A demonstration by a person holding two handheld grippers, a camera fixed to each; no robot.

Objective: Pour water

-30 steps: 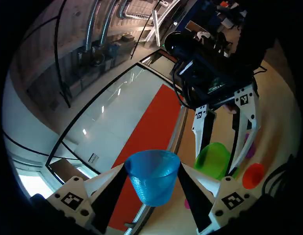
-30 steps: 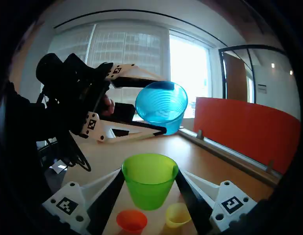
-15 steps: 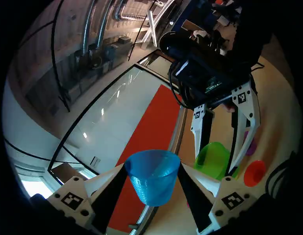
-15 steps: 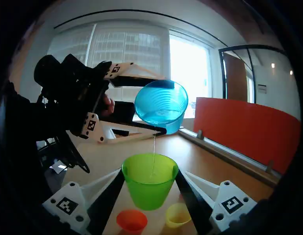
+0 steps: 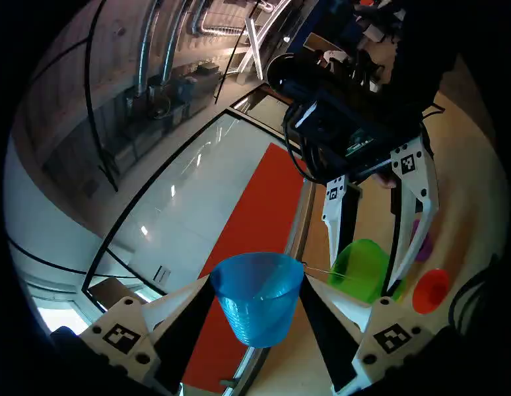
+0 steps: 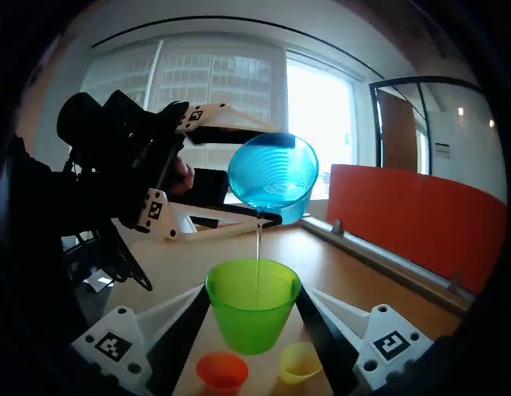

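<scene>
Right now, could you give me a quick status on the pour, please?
Left tool shut on blue cup, tipped, streaming. Right tool shut on green cup, catching. Nothing obstructing.

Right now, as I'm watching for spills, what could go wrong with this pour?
The thin stream from the tilted blue cup falls into the green cup; a small drift of either could send water onto the table, near the orange cup and yellow cup. Tilting faster might overshoot the rim.

left hand-held gripper [image 5: 257,290] rolled on its side, fingers stacked one over the other in the right gripper view, both pressing a blue cup [image 5: 258,313]. right hand-held gripper [image 6: 253,298] level below it, fingers clamping a green cup [image 6: 252,320]. hand [image 6: 184,177] holds left one.
</scene>
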